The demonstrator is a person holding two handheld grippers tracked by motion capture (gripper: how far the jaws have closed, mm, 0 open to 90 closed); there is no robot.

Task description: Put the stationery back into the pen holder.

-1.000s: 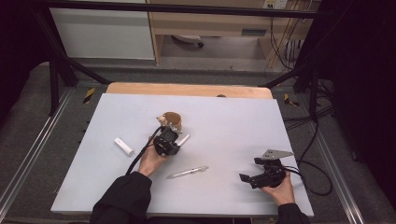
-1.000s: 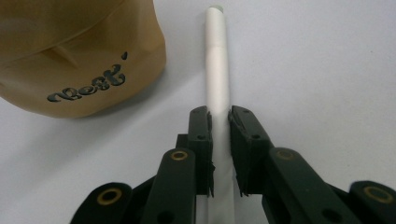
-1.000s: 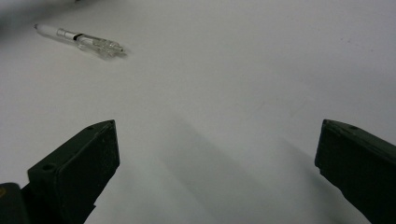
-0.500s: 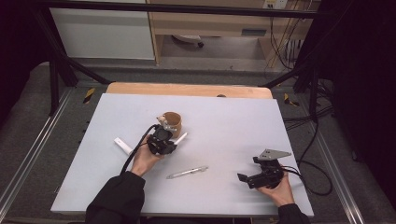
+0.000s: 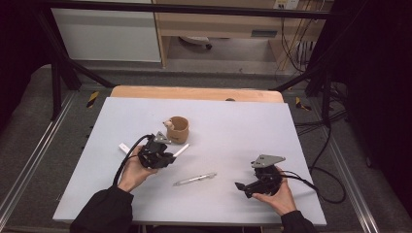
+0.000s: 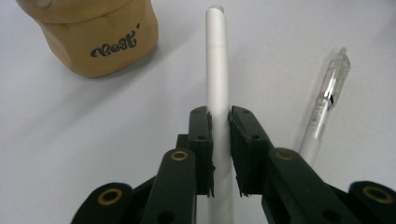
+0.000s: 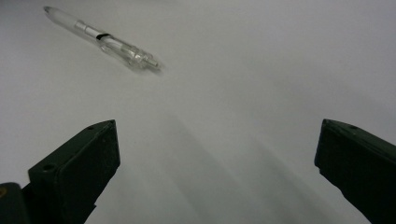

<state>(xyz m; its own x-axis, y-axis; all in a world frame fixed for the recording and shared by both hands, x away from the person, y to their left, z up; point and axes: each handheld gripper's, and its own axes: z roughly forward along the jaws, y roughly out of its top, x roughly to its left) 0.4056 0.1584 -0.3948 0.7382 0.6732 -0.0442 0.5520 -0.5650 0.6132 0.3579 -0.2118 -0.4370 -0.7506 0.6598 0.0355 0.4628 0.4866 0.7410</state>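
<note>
My left gripper (image 6: 219,116) is shut on a white pen-like stick (image 6: 217,65) that points away from the jaws. A tan cup (image 6: 98,37) with dark lettering stands beyond it to the left, and a clear pen (image 6: 324,105) lies to the right. In the high view the left gripper (image 5: 170,157) sits just below the cup (image 5: 177,129), with the stick (image 5: 181,150) jutting toward the cup's right side. My right gripper (image 5: 241,187) rests open near the front right. Its jaws (image 7: 217,130) stand wide apart over bare table, the clear pen (image 7: 100,39) ahead to the left.
The clear pen (image 5: 195,179) lies on the grey table (image 5: 233,121) between the two grippers. A small white piece (image 5: 124,146) lies left of the left gripper by its cable. A wooden strip (image 5: 194,92) runs along the table's far edge.
My left gripper has drawn back left and toward the person, carrying the white stick away from the cup. The right gripper has shifted only slightly left.
</note>
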